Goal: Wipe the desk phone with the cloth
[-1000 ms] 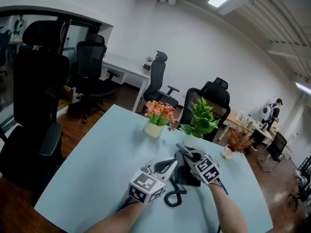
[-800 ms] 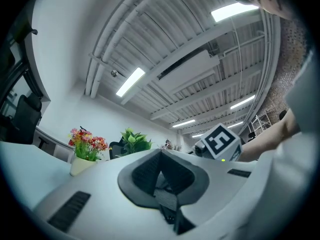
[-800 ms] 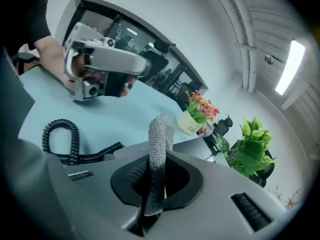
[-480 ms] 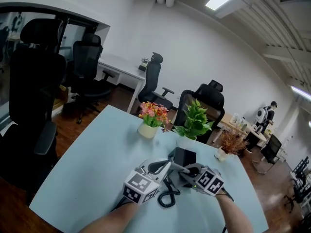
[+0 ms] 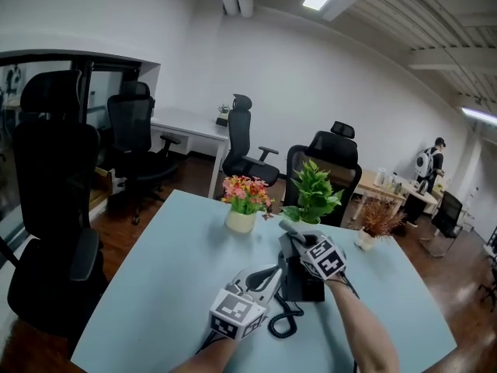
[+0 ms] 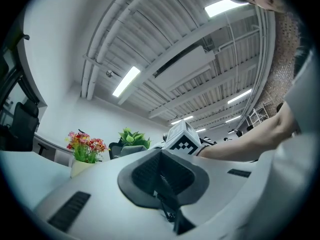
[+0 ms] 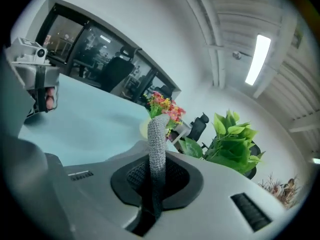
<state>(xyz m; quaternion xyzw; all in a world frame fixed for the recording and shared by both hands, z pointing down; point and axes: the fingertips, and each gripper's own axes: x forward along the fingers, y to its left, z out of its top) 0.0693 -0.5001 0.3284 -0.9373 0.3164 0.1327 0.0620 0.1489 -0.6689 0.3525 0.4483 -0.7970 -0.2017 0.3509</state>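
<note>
Held left gripper (image 5: 272, 273) with jaws pressed together on nothing, just left of the black desk phone (image 5: 303, 287) on the pale table (image 5: 155, 286) (coiled cord (image 5: 281, 322) at its near side). Had grey cloth (image 7: 157, 149) pinched upright between the jaws of right gripper (image 5: 289, 230), above the phone's far end.

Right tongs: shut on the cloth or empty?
Shut on the cloth: the right tongs pinch the grey strip, which stands up between them.
</note>
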